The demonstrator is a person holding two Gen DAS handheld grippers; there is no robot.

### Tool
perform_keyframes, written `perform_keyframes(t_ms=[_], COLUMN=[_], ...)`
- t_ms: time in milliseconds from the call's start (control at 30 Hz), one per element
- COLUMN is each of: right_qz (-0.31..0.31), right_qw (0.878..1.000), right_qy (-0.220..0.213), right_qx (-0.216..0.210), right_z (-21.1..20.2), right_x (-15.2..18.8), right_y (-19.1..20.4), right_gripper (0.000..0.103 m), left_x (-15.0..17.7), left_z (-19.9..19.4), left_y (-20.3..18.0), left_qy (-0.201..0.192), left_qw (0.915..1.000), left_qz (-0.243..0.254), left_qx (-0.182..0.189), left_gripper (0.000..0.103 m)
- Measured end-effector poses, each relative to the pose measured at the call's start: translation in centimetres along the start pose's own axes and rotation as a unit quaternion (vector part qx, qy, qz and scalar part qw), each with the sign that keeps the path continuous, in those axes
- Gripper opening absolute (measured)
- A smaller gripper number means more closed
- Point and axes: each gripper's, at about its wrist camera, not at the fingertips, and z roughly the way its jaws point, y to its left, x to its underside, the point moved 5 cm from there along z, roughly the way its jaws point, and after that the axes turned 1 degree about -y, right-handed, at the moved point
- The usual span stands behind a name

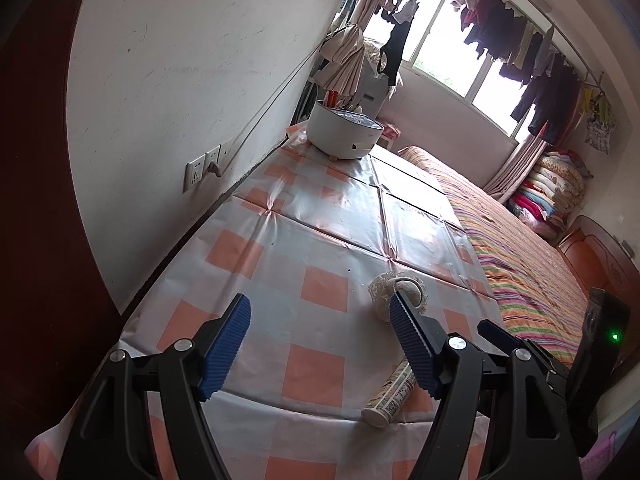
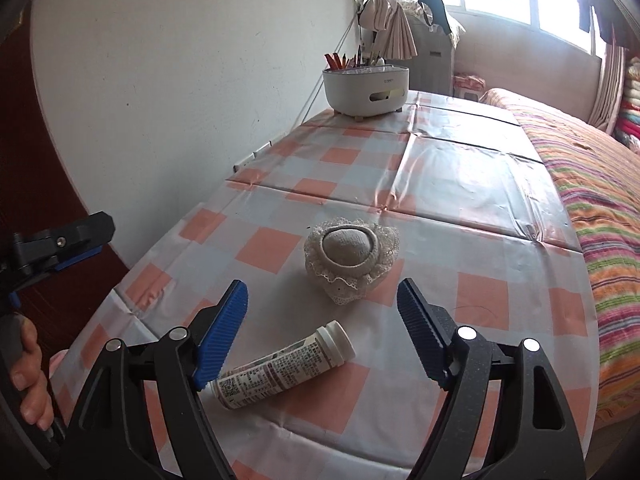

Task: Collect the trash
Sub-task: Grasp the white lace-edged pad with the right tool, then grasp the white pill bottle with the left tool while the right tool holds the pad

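Both handheld units share one build. The left gripper (image 1: 320, 322) has black moulded arms with triangular cut-outs, a round silver screw head at each pivot, and blue ribbed pads on its fingers (image 1: 226, 346). The right gripper (image 2: 322, 316) matches it: speckled black arms, silver pivot screws, blue ribbed pads, the right-side pad appearing darker. A black box beside the left unit carries a lit green lamp. A bare hand (image 2: 30, 376) grips a dark handle.

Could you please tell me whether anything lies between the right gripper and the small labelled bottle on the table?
Nothing visible does: the bottle lies on its side just ahead of the open right gripper; the lace-trimmed ball sits beyond it.
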Motion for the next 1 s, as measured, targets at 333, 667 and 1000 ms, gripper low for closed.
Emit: perform_keyframes(t_ms=[333,667,1000], right_qz=[0.013,-0.018,-0.014], right_qw=[0.997,0.990,0.988], right_qy=[0.062,0.109,0.121], right_qx=[0.037,0.085,0.093], right_z=[6.0,10.3,10.9], right_x=[-1.9,-2.7,-2.0], right_y=[-1.0,-0.3,-1.3], right_gripper=[0.081,0.081,0.054], left_x=[-0.5,-0.8,-0.8], left_z=[0.0,0.2,0.5], left_y=[1.2,1.8,1.8], left_qy=[0.006,0.014,0.020], left_qw=[0.9995,0.9989,0.9987], left_qz=[-0.030,-0.043,-0.045], left_qx=[0.006,0.012,0.010], left_gripper=[0.070,0.070,0.070])
